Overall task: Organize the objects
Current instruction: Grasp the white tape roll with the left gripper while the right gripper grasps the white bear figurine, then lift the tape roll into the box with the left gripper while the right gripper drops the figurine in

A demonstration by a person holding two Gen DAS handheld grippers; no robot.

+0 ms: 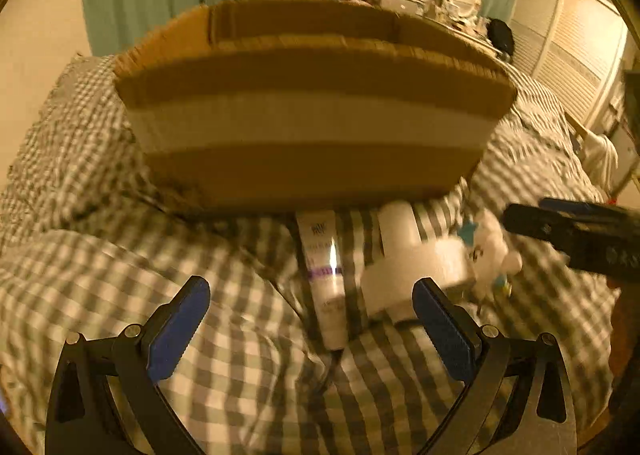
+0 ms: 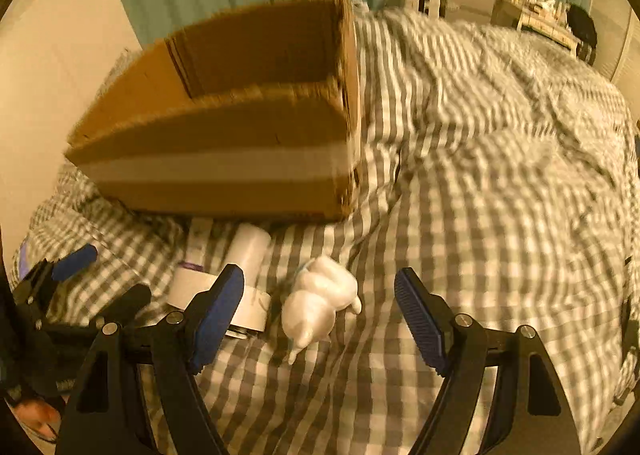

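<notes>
Checked bed point(image 2: 500, 175); cardboard box point(image 1: 304, 111) beyond both wide-spread, empty tongs point(image 1: 312, 325) point(image 2: 320, 319). Only the right view shows the glossy white figurine point(image 2: 320, 299) whole.

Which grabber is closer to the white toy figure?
Right. The right gripper is open with the white toy figure lying between its fingers. The left gripper sits further left, over the tube.

Both views motion-blurred. Tube point(image 1: 326, 275) label unreadable; its far end runs under the cardboard box point(image 1: 304, 127). Right wrist view: left pad point(image 2: 218, 313) covers part of the tape roll point(image 2: 248, 309), white figurine point(image 2: 318, 297) detail smeared. Desk clutter point(image 1: 424, 3) too small to identify
</notes>
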